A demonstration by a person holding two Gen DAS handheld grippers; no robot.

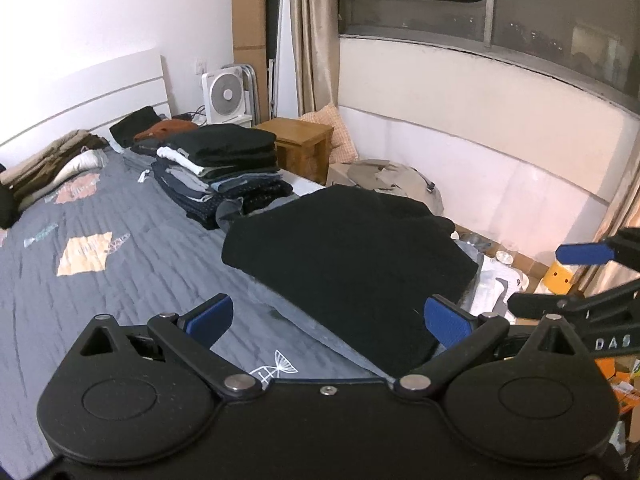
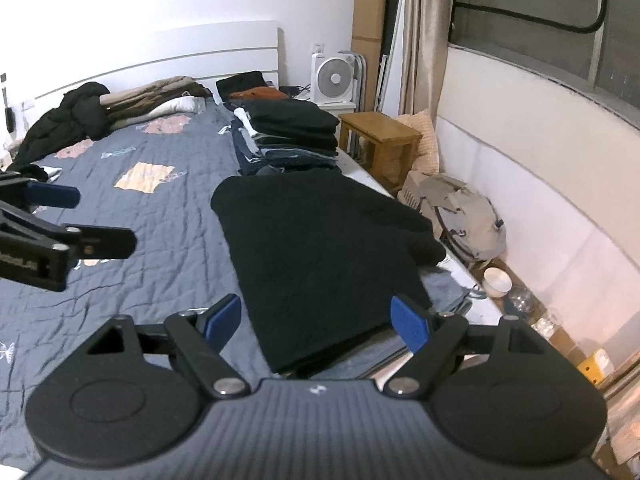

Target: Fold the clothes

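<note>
Two grippers hover with jaws spread wide, empty: the left gripper [image 1: 328, 320] and the right gripper [image 2: 316, 322]. A folded black garment [image 2: 320, 248] lies along the bed's [image 2: 168, 216] right edge, just before a stack of folded clothes [image 2: 288, 136].

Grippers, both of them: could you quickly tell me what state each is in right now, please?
Left gripper: open, holding nothing, above the black garment.
Right gripper: open, holding nothing, over the same garment's near edge.
</note>
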